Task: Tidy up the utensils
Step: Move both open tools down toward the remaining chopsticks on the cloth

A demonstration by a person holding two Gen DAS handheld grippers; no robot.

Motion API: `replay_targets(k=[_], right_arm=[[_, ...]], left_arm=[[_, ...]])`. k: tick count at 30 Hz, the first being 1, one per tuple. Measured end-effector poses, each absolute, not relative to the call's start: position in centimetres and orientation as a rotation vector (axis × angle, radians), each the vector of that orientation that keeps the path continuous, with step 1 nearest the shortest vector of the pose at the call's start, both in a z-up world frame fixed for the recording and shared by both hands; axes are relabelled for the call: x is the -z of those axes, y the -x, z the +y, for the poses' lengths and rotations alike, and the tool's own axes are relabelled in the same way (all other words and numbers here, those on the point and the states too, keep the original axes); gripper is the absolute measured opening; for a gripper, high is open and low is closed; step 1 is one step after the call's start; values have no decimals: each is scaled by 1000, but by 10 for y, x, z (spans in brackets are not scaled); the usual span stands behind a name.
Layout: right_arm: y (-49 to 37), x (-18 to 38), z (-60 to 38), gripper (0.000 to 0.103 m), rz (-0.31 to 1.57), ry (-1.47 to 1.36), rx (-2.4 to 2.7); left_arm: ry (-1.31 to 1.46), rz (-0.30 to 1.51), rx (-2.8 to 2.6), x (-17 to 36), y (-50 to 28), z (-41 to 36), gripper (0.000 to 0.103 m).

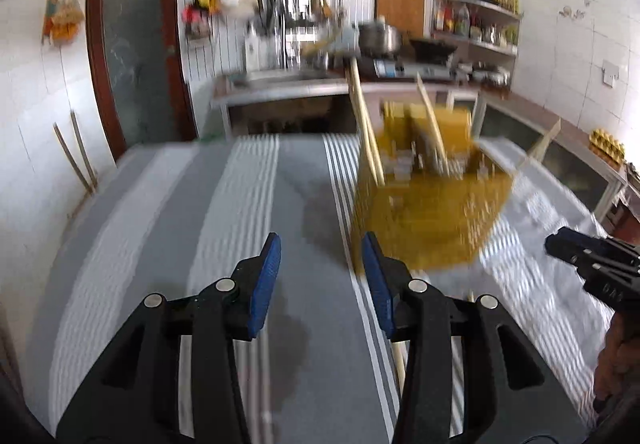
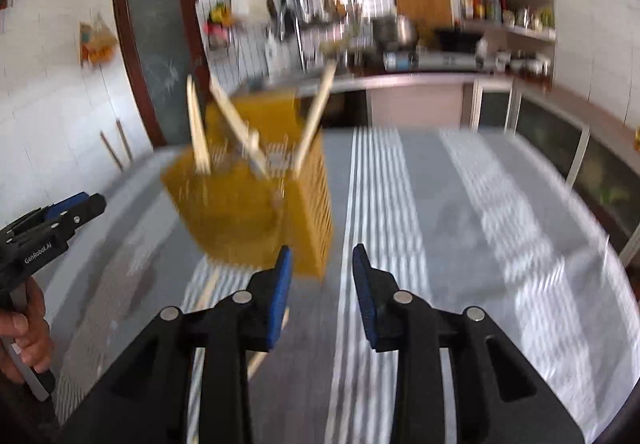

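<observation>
A yellow slotted utensil holder (image 1: 432, 212) (image 2: 248, 204) stands on the grey striped tablecloth (image 1: 248, 212) (image 2: 460, 212), with several wooden chopsticks (image 1: 370, 148) (image 2: 314, 124) leaning out of it. My left gripper (image 1: 321, 240) hovers open just left of the holder's near corner, nothing between its blue pads. A loose chopstick (image 1: 398, 358) lies on the cloth under its right finger. My right gripper (image 2: 322, 250) is open too, empty, just right of the holder's near corner. Loose chopsticks (image 2: 209, 290) lie on the cloth by its left finger. Both views are motion-blurred.
Each view shows the other gripper: the right gripper (image 1: 580, 256), and the left gripper (image 2: 60, 216) held in a hand (image 2: 24, 332). Beyond the table stands a kitchen counter (image 1: 304, 84) with pots, a stove and racks. A dark door (image 1: 136, 44) is at the left.
</observation>
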State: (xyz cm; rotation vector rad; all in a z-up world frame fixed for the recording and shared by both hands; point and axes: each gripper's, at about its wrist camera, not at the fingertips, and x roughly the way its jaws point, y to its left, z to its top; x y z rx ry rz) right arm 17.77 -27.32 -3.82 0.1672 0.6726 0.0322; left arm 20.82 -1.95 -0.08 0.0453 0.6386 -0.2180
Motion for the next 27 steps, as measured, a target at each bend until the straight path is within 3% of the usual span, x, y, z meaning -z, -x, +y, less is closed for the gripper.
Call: replay_targets(k=[8, 23, 27], right_arm=[[-170, 73, -240, 32, 777, -159, -52], [-195, 112, -203, 31, 923, -92, -29], [-203, 113, -204, 16, 932, -52, -25]], left_arm=[[-18, 738, 247, 50, -182, -13, 41], [-42, 808, 263, 64, -183, -18, 42], [-69, 842, 289, 69, -192, -32, 42]])
